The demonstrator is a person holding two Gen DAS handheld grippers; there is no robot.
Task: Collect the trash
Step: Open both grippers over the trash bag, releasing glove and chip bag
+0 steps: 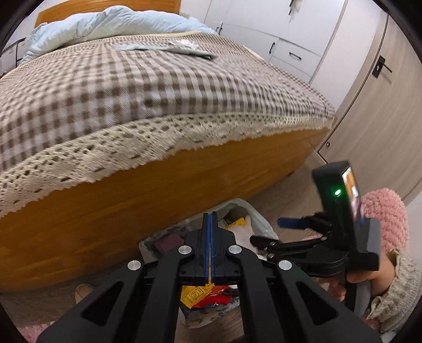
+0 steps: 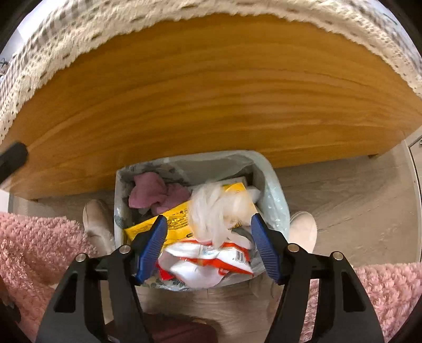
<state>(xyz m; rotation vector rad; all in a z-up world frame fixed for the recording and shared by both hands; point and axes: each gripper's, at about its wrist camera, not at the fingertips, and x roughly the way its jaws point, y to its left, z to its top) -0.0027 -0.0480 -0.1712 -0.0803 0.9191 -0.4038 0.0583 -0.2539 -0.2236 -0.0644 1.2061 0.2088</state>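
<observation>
A small trash bin with a patterned plastic liner stands on the floor against the wooden bed frame. It holds a pink cloth, a yellow packet and red-and-white wrappers. My right gripper hangs open over the bin. A crumpled white plastic wad, blurred, sits between the jaws with neither pad pressing on it. My left gripper is shut on a thin yellow-and-red wrapper, above the bin. The right gripper shows beside it. A flat grey-blue wrapper lies on the bed.
The checked bedspread with a lace edge overhangs the frame. A light-blue duvet is bunched at the head of the bed. A person's slippered feet flank the bin, with pink fleece legs at both sides. White drawers and a door stand behind.
</observation>
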